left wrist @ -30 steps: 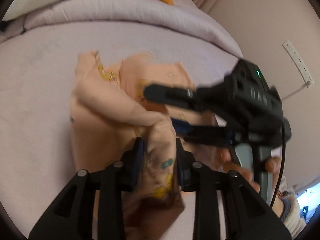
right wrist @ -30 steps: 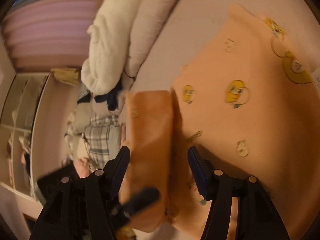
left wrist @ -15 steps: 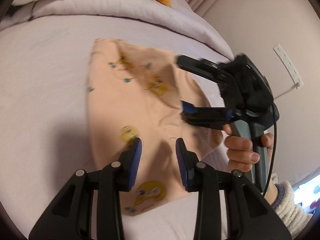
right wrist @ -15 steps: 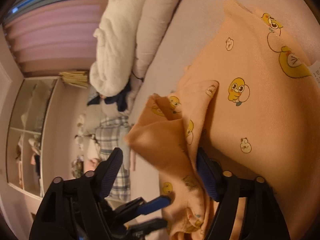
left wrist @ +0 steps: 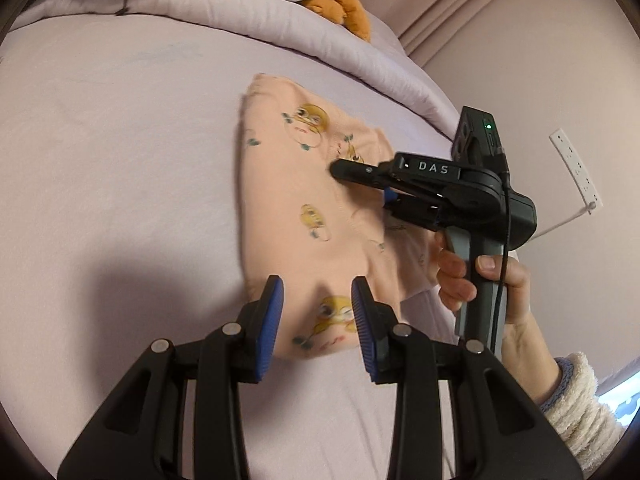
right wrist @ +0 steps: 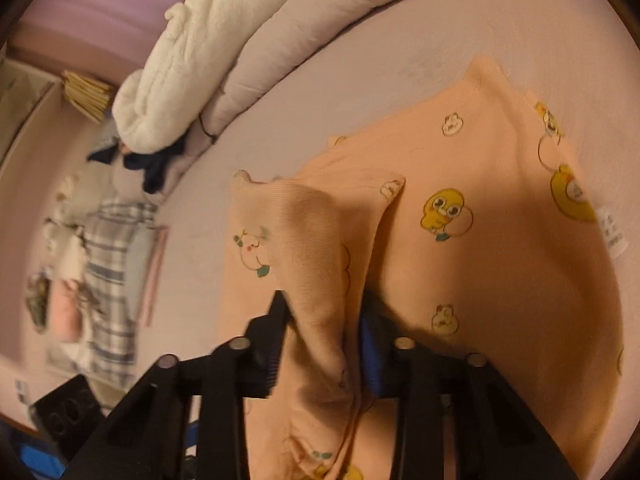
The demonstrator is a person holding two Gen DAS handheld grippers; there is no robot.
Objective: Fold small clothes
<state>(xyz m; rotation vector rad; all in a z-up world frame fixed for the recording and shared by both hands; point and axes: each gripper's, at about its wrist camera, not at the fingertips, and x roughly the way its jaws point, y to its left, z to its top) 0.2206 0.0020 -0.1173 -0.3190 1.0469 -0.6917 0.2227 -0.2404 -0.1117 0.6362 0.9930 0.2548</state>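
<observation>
A peach garment (left wrist: 288,200) with yellow duck prints lies on the lilac bed sheet (left wrist: 120,160). My left gripper (left wrist: 316,312) hovers over its near edge, blue pads apart, nothing pinched between them. My right gripper (left wrist: 360,184) comes in from the right, held by a person's hand (left wrist: 480,280), low over the garment's right side. In the right wrist view, a raised fold of the peach garment (right wrist: 480,260) runs between the right gripper (right wrist: 322,320) pads. Its jaws are closing and the cloth bunches against both pads.
A rolled lilac duvet (left wrist: 240,12) lines the far edge of the bed, with an orange plush toy (left wrist: 340,0) on it. A white fluffy blanket (right wrist: 180,60) and a plaid pile of clothes (right wrist: 112,264) lie beyond. A socket strip (left wrist: 576,172) hangs on the wall.
My left gripper let go of the bunched cloth it held, and the garment now lies spread flat. The right gripper's jaws widened, then closed on a fold of it.
</observation>
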